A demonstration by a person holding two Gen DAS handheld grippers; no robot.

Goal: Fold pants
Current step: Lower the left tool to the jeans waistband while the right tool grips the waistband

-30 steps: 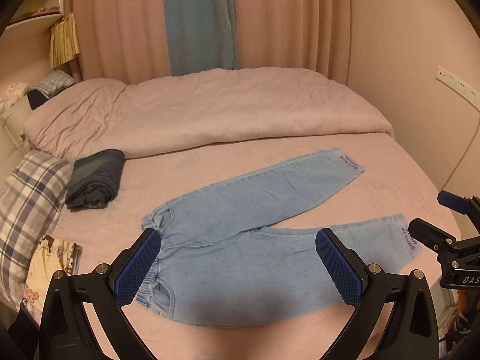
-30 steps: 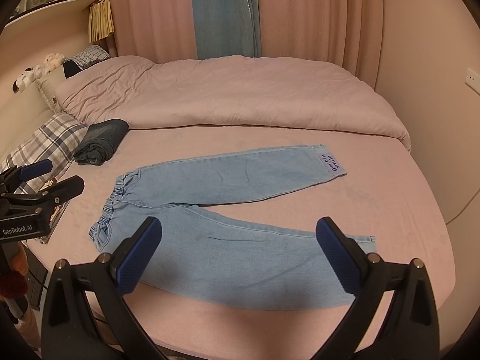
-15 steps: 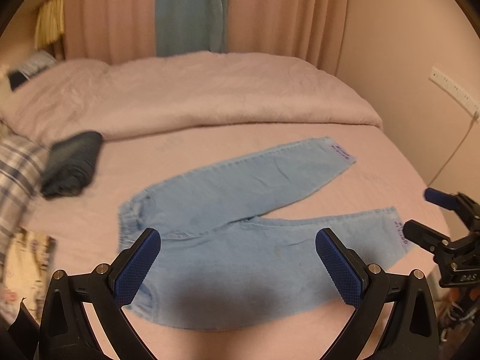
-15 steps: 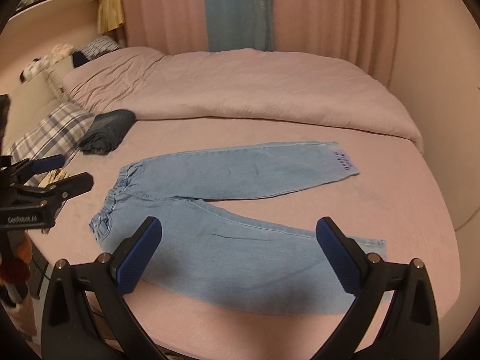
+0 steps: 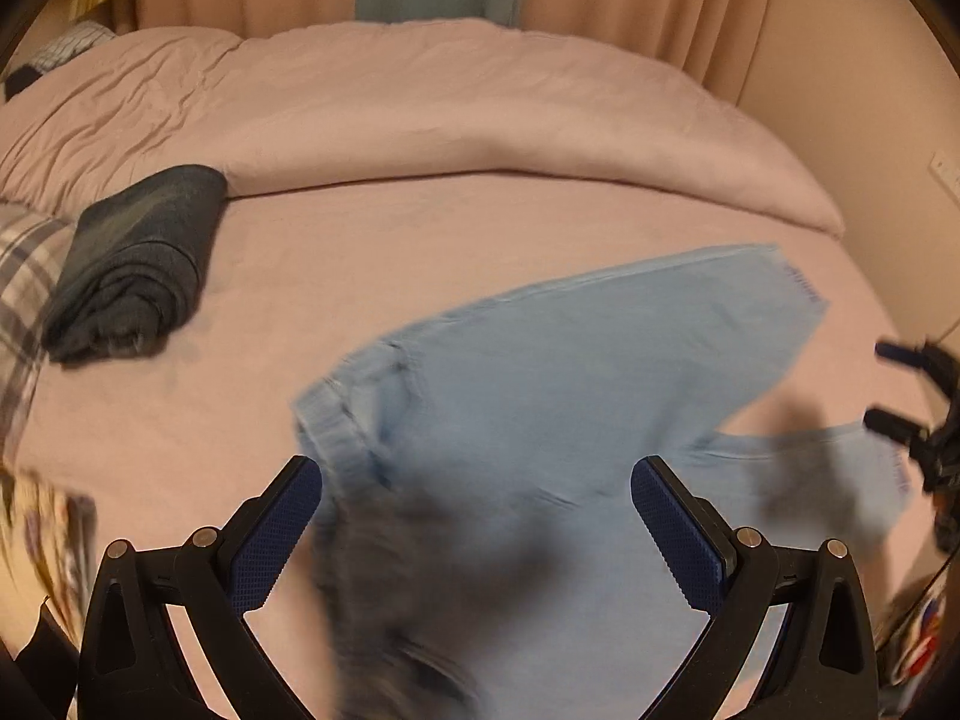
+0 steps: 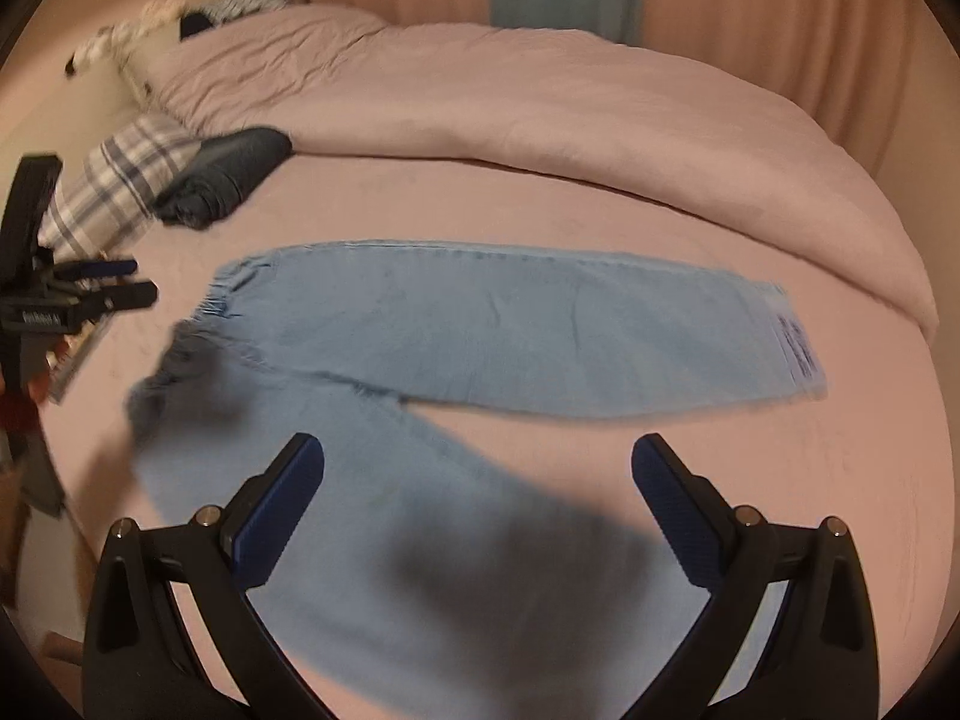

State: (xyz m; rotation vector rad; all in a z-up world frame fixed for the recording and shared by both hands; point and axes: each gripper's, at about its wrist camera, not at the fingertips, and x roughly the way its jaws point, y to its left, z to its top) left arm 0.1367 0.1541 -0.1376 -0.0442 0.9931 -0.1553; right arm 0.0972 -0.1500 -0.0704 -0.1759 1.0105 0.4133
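While the pants (image 6: 510,324) lie flat, left gripper (image 5: 477,531) and right gripper (image 6: 478,510) gape, holding nothing

Home bedroom: bed (image 6: 600,210) w/ pink duvet (image 5: 420,108), curtains (image 6: 750,12).

Pink bed (image 6: 780,450), light blue pants (image 6: 510,324) spread flat, folded dark garment (image 6: 225,177), pink duvet (image 6: 540,96)

We see the pants (image 6: 516,324) spread flat on the bed (image 6: 840,480) — legs running rightward. Left of them sit folded jeans (image 6: 228,180); behind them, the duvet (image 6: 540,108).
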